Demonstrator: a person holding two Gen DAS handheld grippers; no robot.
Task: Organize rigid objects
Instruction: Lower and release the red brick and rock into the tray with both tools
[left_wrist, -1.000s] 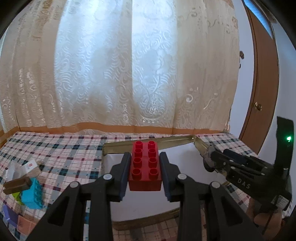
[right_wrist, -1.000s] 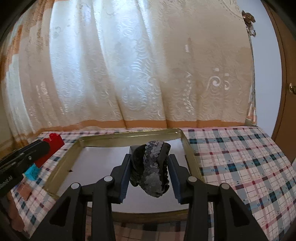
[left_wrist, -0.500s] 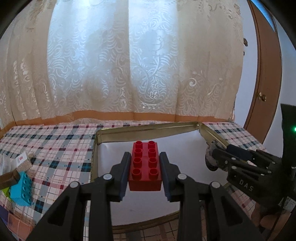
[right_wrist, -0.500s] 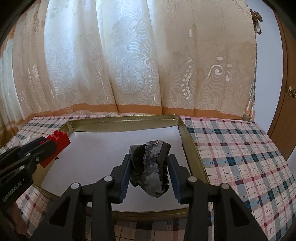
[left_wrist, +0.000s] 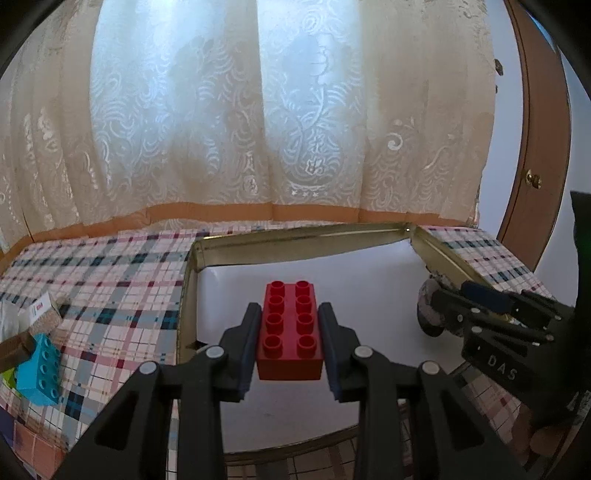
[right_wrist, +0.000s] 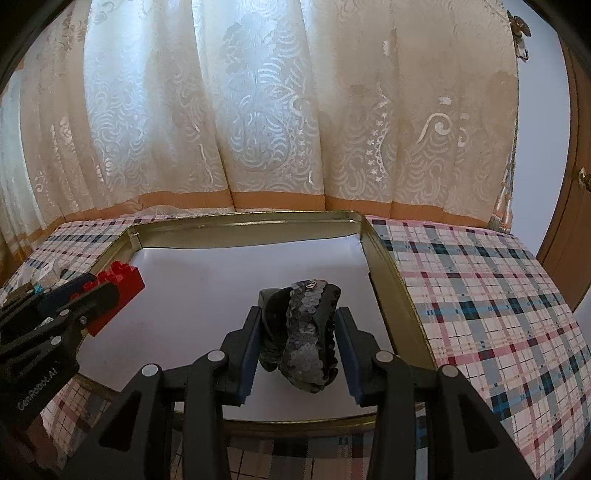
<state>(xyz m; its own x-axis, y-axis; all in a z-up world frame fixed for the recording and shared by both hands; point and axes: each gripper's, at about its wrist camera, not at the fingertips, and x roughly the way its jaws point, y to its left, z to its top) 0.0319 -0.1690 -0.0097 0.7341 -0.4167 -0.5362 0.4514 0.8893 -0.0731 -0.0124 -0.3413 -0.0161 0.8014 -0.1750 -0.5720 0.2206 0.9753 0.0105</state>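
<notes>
A lace curtain (left_wrist: 280, 122) with an orange hem hangs behind a table covered in a plaid cloth (left_wrist: 110, 280), and a brown door (left_wrist: 535, 147) stands at the right. On the cloth lies a shallow gold-rimmed tray (left_wrist: 295, 236) with a white floor.

The left gripper (left_wrist: 290, 334) is clamped on a red brick (left_wrist: 290, 328), studs up, its long axis pointing straight away from the camera toward the curtain; the brick is held above the tray's left half. The right gripper (right_wrist: 297, 339) is closed on a dark sequinned piece (right_wrist: 301, 332), possibly a hair clip, though the view does not settle it. It hangs roughly upright between the fingers, over the tray's right half near the right rim.

The two grippers are side by side over the tray, apart from each other. Left of the tray, on the cloth, sit a cyan brick (left_wrist: 38, 369), a brown block (left_wrist: 13, 349) and a small white carton (left_wrist: 42, 310).
</notes>
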